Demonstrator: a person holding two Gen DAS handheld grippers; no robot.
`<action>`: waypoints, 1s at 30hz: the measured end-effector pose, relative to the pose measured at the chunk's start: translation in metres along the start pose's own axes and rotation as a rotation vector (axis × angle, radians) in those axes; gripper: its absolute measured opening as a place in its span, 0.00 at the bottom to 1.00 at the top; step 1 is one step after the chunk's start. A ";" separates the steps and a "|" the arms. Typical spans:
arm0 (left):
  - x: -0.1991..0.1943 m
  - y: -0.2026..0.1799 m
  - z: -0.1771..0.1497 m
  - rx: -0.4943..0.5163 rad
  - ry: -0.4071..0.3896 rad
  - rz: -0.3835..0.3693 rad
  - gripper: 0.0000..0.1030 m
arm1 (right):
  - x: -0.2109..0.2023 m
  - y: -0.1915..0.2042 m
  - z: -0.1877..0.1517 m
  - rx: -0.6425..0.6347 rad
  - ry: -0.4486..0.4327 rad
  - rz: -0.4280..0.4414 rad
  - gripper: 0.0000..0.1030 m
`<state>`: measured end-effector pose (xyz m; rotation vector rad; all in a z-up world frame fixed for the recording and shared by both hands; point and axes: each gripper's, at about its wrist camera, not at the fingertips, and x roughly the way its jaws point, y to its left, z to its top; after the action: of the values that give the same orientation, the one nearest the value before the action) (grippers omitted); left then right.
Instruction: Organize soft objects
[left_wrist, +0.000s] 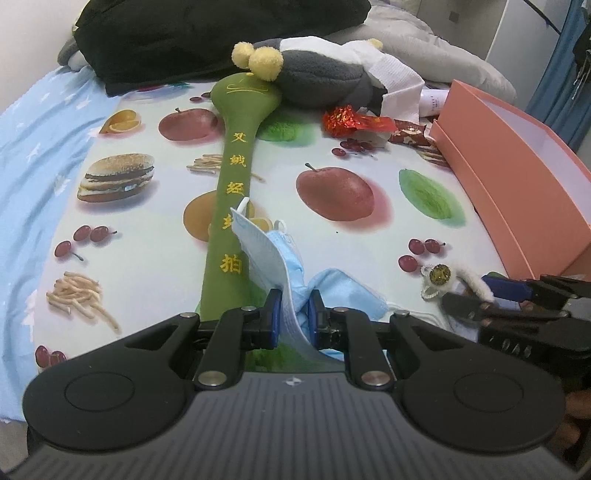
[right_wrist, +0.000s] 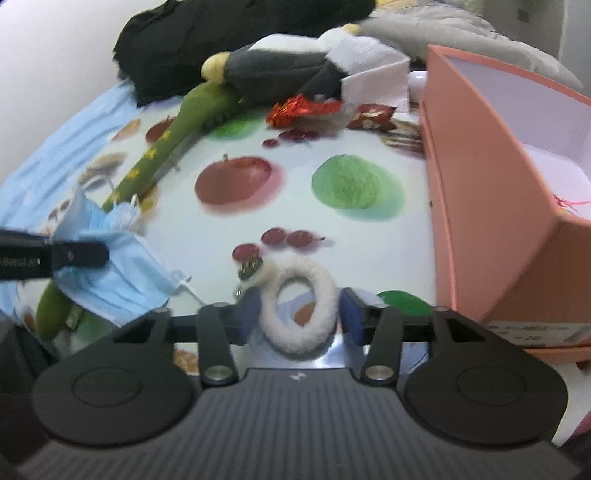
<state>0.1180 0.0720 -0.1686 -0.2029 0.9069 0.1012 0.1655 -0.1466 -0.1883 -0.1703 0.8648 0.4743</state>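
Masks (left_wrist: 266, 251) are what we are holding on the left: the left gripper (left_wrist: 293, 306) is keeping its fingers narrow, pinching a bunch of pale blue face masks. One is standing up from the pads and another is trailing off to the right of them onto the fruit-printed cloth (left_wrist: 369, 155). Just left of these fingers and running away ahead of them, a long green plush stick (left_wrist: 231, 192) with yellow embroidered characters is lying on the cloth, its far end touching a grey plush toy (left_wrist: 317, 77) with yellow pompoms.

On the right, we are keeping the right gripper (right_wrist: 301, 310) with its fingers about half apart. A white fuzzy hair tie (right_wrist: 325, 295) is sitting between them as an unsquashed ring, its left side against the left pad and its right side just beside the right pad, seemingly not pressed. Its small gold ornament (right_wrist: 251, 267) is sticking out just ahead of the left finger.

To the right of the right fingers, close by, an open salmon-pink box (right_wrist: 491, 206) is standing on the cloth. Far ahead of both pairs of fingers, a red foil wrapper (left_wrist: 343, 120) and white tissue (left_wrist: 399, 81) are lying near the grey toy, with a black garment (left_wrist: 184, 37) heaped behind them.

From the right wrist view, the left gripper (right_wrist: 74, 254) is showing to the left of the right fingers, masks in its grip.
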 end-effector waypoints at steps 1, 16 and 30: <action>0.000 0.000 -0.001 -0.001 0.000 -0.001 0.17 | 0.000 0.003 -0.002 -0.027 0.000 -0.007 0.57; -0.015 -0.018 0.015 -0.004 -0.047 -0.077 0.17 | -0.041 -0.004 0.017 0.013 -0.095 0.003 0.14; -0.074 -0.065 0.080 0.049 -0.218 -0.201 0.17 | -0.126 -0.031 0.073 0.072 -0.333 -0.001 0.11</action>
<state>0.1450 0.0259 -0.0535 -0.2315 0.6675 -0.0841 0.1608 -0.1918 -0.0469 -0.0237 0.5542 0.4542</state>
